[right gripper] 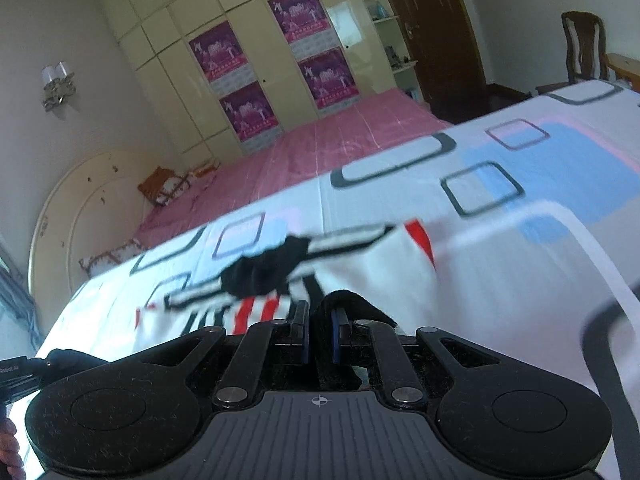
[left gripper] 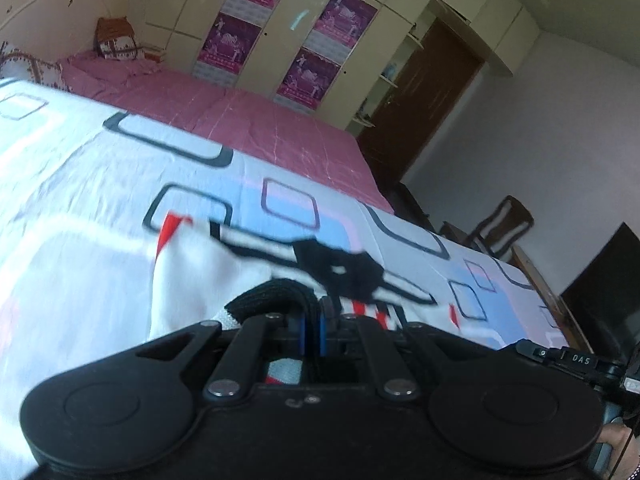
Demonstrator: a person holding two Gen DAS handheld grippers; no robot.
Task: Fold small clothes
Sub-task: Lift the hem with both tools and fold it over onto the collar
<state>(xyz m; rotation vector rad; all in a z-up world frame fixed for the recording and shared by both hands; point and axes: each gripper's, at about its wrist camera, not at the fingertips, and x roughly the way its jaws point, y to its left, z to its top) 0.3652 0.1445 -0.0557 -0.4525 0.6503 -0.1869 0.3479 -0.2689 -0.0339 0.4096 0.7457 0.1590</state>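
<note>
We've got one small white garment w/ black trim and red stripes (left gripper: 192,280) on the bed, over the white bedspread w/ grey and blue rounded squares (left gripper: 80,168). Left hand-held gripper (left gripper: 312,332) is pinching its black hem; right hand-held gripper (right gripper: 320,332) pinches the same black edge further along. We judge we're mid-fold, carrying the near edge over the cloth. Next move needs both ends kept level, then laid onto the far edge w/o bunching. Count: one garment, two grippers, four purple posters (right gripper: 256,110) on the cream wardrobe (right gripper: 172,72).
</note>
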